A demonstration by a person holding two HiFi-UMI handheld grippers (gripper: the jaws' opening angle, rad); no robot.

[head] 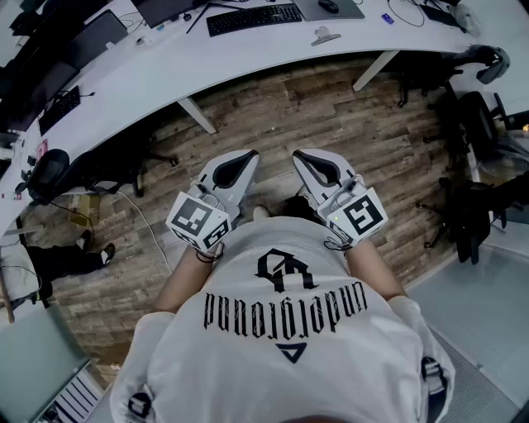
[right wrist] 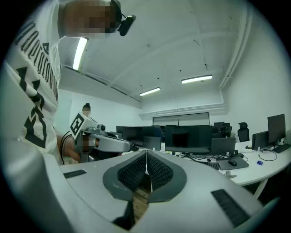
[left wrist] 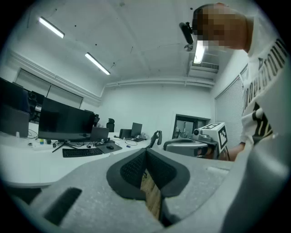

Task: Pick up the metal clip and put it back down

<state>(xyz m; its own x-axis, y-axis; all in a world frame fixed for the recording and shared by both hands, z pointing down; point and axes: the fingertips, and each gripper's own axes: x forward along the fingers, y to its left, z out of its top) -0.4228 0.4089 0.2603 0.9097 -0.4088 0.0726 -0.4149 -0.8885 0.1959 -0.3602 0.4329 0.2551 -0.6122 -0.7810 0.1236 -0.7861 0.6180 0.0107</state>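
Left claw (head: 246, 155) closed, jaw tips pressed together, nothing between. Right claw (head: 302, 155) likewise closed on itself, empty. I hold both close against white shirt (head: 281, 347), side by side above wood floor (head: 314, 107), tips aimed toward curved white table (head: 165, 74). Metal clip (head: 325, 35) lies on table, just right of keyboard (head: 254, 18), well apart from both claws.

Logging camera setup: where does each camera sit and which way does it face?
Head view: on the head, facing steeply down; shirt, left gripper, right gripper, wood floor.
Left gripper view: along its shut jaws toward the desk; right gripper alongside.
Right gripper view: along its shut jaws; left gripper alongside.
All share the desk.
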